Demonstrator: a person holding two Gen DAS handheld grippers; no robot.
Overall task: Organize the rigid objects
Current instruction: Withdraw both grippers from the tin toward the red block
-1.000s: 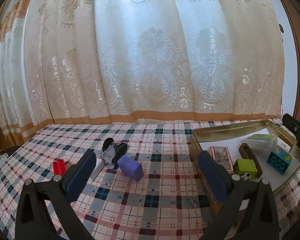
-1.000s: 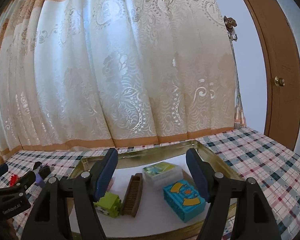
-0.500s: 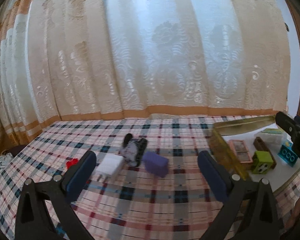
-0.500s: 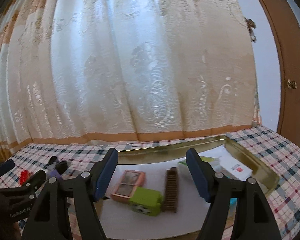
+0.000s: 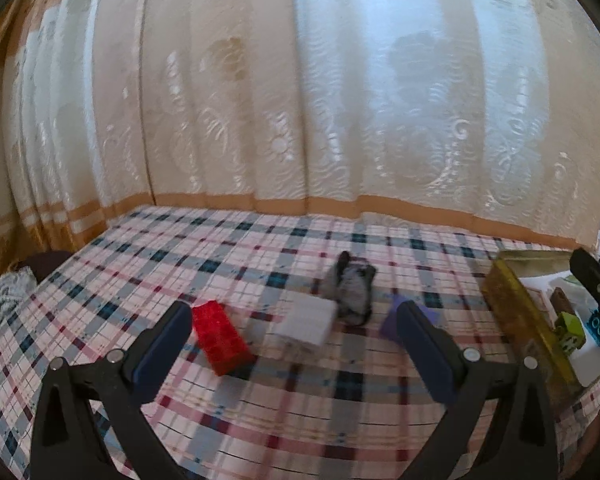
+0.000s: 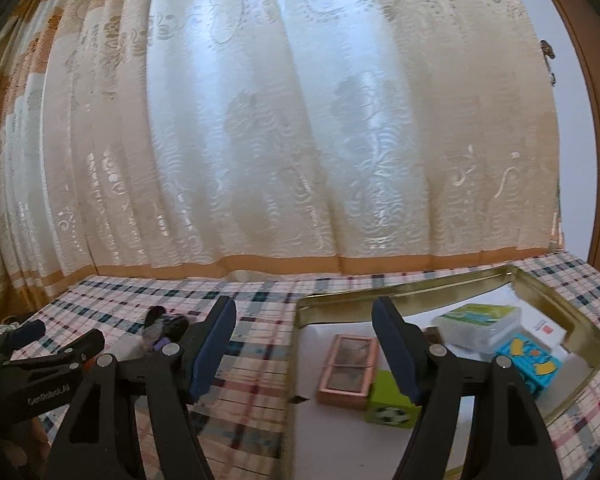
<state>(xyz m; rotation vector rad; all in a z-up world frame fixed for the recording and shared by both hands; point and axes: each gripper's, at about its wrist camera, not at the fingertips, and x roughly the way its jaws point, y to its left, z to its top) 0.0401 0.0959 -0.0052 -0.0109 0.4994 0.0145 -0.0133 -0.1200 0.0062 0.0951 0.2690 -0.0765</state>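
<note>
Work outward from the gold metal tray (image 5: 520, 320): farthest left of it lies the red plastic brick (image 5: 220, 336); your left gripper (image 5: 296, 344) gapes empty, so centre it over the brick before squeezing; your right gripper (image 6: 304, 350), likewise released, waits at the tray's left rim.

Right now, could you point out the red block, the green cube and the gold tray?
red block (image 5: 220, 336), left wrist view, its top face.
green cube (image 6: 390, 400), right wrist view, its front face.
gold tray (image 6: 400, 294), right wrist view, its far rim.
</note>
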